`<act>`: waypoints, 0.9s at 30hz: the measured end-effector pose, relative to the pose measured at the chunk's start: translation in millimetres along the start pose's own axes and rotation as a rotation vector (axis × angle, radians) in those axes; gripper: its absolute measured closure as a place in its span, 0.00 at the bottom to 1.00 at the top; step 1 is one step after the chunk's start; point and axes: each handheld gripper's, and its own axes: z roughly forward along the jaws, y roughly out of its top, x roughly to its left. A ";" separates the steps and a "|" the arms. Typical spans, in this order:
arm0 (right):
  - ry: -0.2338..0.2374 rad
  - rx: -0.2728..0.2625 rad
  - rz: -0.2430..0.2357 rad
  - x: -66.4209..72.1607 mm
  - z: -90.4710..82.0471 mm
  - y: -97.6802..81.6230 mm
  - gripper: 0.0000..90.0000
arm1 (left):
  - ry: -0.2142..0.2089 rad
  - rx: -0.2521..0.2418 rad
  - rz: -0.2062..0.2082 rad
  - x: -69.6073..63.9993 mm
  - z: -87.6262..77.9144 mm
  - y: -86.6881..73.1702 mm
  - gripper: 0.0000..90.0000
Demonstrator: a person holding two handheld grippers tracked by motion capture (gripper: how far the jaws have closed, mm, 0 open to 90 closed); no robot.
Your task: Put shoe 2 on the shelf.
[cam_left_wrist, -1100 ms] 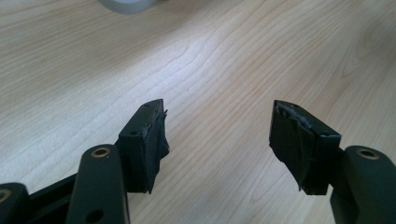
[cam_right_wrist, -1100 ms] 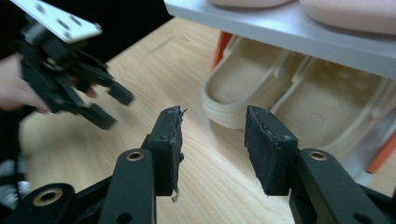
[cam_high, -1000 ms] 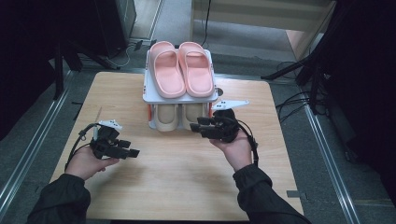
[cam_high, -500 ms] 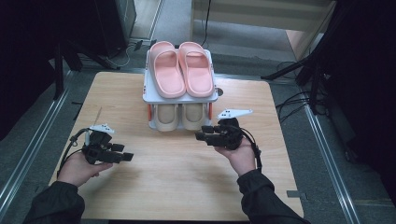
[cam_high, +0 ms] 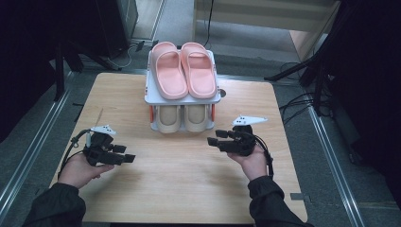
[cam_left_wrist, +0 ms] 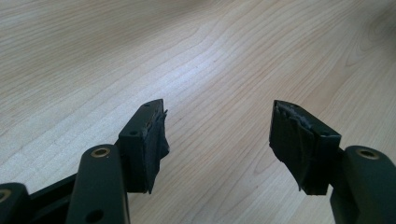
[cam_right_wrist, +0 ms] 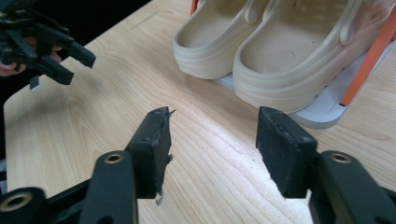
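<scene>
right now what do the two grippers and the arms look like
Both grippers, left gripper and right gripper, are black with two blocky jaws, brass-ringed pivot holes, a pale three-cornered plate on top and a trailing black cable. The person wears dark sleeves.

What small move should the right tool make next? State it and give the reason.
Probably ease the right tool forward toward the beige clogs on the rack's lower shelf. Its jaws have just been opening and stand wide with nothing between them, aimed at the nearer clog's rim but short of it. The left tool hangs open over bare table, so it seems idle.
</scene>
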 end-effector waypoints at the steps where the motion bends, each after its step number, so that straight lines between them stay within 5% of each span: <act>1: -0.003 0.003 -0.003 -0.5 -0.8 -2.3 0.49 | 0.000 0.001 0.001 0.2 0.1 0.2 0.40; 8: -0.053 0.027 -0.018 -6.1 -1.2 -9.5 0.44 | -0.002 0.004 0.006 0.0 2.1 2.1 0.40; 27: -0.056 0.047 0.023 -13.7 1.8 -12.6 0.44 | 0.002 0.013 0.007 0.2 4.6 2.2 0.40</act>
